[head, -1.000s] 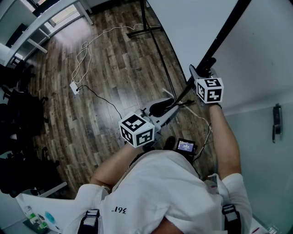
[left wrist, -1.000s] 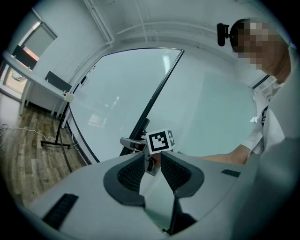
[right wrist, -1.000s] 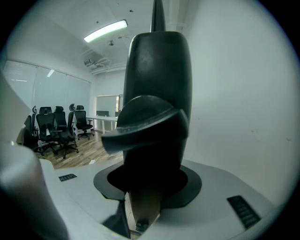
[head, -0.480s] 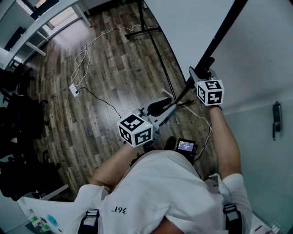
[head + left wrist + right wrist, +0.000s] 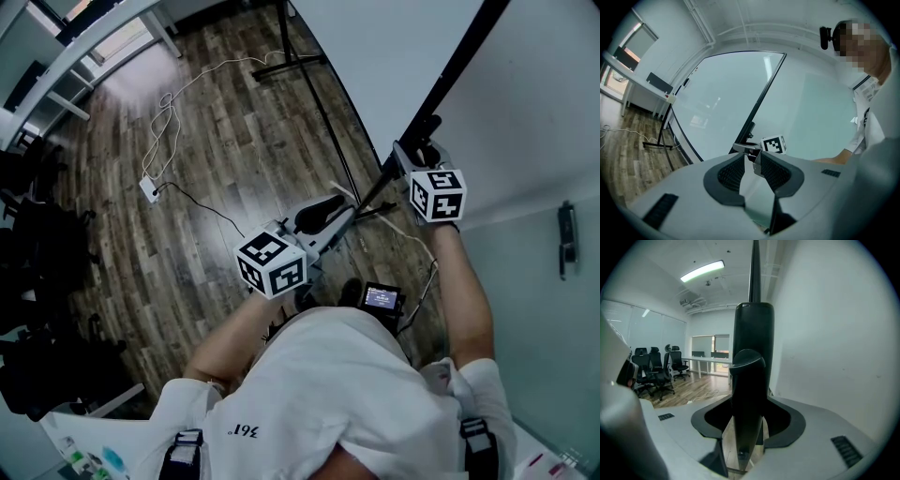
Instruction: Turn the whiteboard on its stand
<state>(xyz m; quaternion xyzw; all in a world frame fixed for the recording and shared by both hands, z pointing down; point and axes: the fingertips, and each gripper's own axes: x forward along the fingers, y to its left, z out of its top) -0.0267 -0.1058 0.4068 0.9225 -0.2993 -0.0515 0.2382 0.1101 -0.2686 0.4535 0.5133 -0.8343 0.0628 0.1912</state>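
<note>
The whiteboard (image 5: 394, 56) fills the upper right of the head view, and the stand's black post (image 5: 459, 66) crosses it. My right gripper (image 5: 412, 155) sits at the post's locking handle (image 5: 752, 357). Its jaws have just been opening and now stand wide on either side of the handle, not pressing it. In the right gripper view that gripper (image 5: 751, 401) is filled by the black handle. My left gripper (image 5: 328, 214) reaches in level at the board's lower frame edge (image 5: 349, 178). In its own view the left gripper (image 5: 752, 157) has its tips close on that thin edge.
A white cable (image 5: 173, 112) trails over the wooden floor. The stand's foot (image 5: 295, 61) lies at the top. Black office chairs (image 5: 37, 244) stand at the left, beside a white desk (image 5: 84, 37). A small screen device (image 5: 380, 300) hangs at the person's waist.
Both grippers keep their places by the stand. The head view has shifted slightly, so the left gripper's cube sits a little lower and further left.
</note>
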